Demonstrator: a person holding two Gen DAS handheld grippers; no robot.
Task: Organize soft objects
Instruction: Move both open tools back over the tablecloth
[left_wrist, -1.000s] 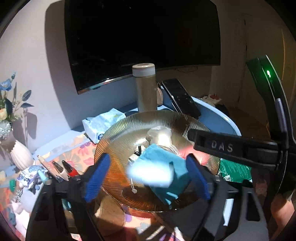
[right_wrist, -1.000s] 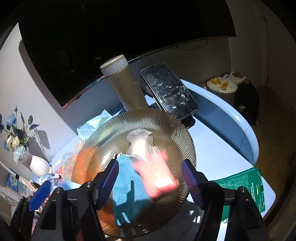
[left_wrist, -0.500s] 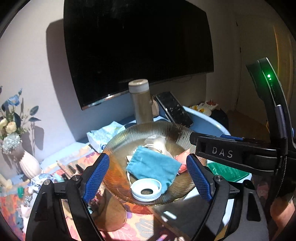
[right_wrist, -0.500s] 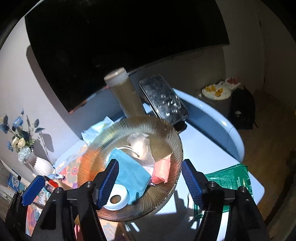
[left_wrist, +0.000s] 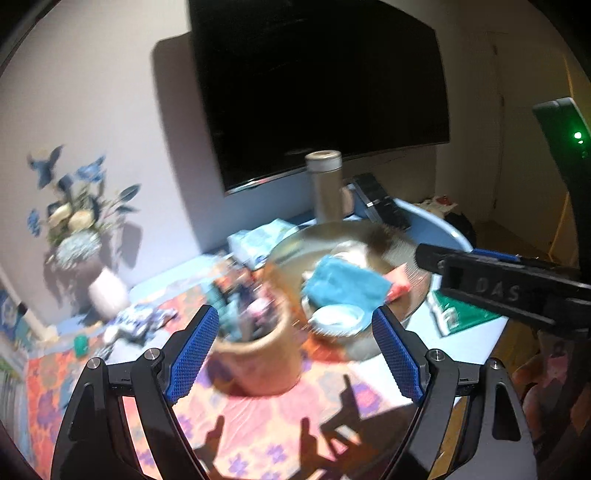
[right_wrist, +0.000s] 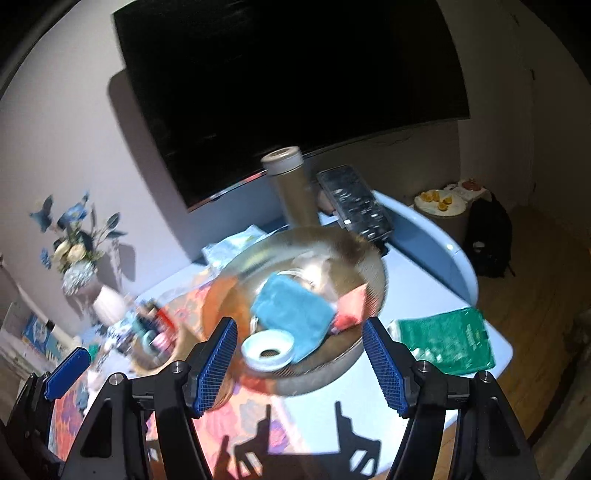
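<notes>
An amber ribbed glass plate (right_wrist: 373, 264) (left_wrist: 288, 254) on the table holds a teal cloth pouch (right_wrist: 291, 306) (left_wrist: 343, 284), a pink packet (right_wrist: 351, 306) (left_wrist: 397, 284), a pale beige soft item (right_wrist: 317, 269) and a white tape ring (right_wrist: 267, 349) (left_wrist: 334, 317). My left gripper (left_wrist: 295, 354) is open and empty, raised above the table, short of the plate. My right gripper (right_wrist: 299, 365) is open and empty, raised above the plate's near edge. Both views are motion-blurred.
A tan pen cup (left_wrist: 258, 354) stands left of the plate. A thermos (right_wrist: 291, 192), a phone on a stand (right_wrist: 354, 203), a tissue pack (left_wrist: 258, 240), a flower vase (left_wrist: 107, 291) and a green packet (right_wrist: 447, 336) are around. A TV hangs behind.
Both grippers have pulled back and up from the plate. A second ago the tape ring and the pink packet were blurred above the plate; now they rest on it.
</notes>
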